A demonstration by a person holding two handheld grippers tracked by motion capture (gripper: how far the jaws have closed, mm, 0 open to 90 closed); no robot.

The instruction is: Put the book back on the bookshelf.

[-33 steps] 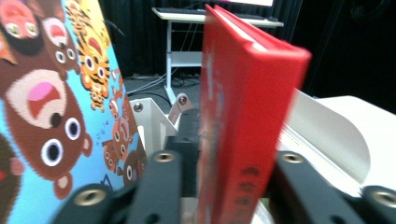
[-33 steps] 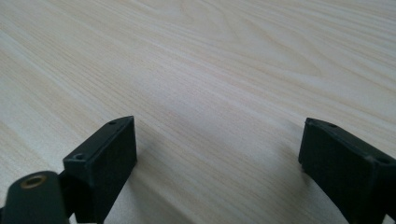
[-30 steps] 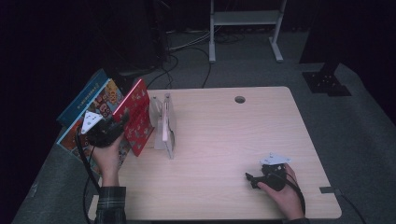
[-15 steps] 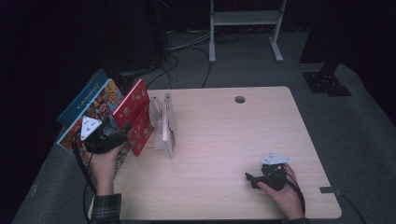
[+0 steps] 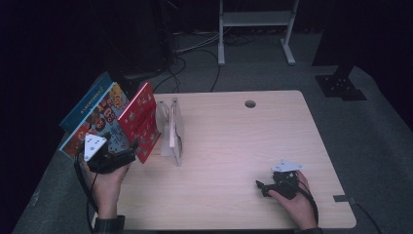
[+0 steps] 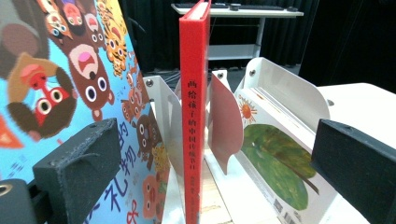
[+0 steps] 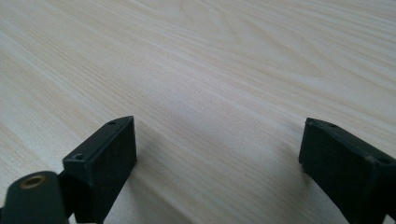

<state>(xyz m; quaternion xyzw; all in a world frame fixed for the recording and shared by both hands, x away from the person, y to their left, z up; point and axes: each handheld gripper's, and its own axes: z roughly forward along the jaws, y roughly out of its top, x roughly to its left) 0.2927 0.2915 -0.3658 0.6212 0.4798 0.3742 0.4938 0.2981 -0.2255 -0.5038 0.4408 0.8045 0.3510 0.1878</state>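
Note:
A red book [image 5: 141,122] stands on edge at the left of a white book rack [image 5: 171,132], leaning on a blue animal picture book [image 5: 97,117]. In the left gripper view its red spine [image 6: 194,116] rises straight ahead, with the blue cover [image 6: 70,70] to its left and a leaf-cover book [image 6: 275,158] in the rack [image 6: 285,88] to its right. My left gripper [image 5: 130,150] sits just in front of the red book; its jaws have just been opening and the pads [image 6: 79,172] press on nothing. My right gripper [image 5: 260,187] rests open on the table, jaws apart over bare wood [image 7: 219,93].
The light wood table [image 5: 234,136] has a cable hole [image 5: 250,104] near its far edge. Behind it, cables and a white metal stand [image 5: 253,29] sit on a dark floor. The books overhang the table's left edge.
My left gripper has drawn back from the red book toward the near edge, and its jaws have spread. The red book stays leaning in place. The right hand has not moved.

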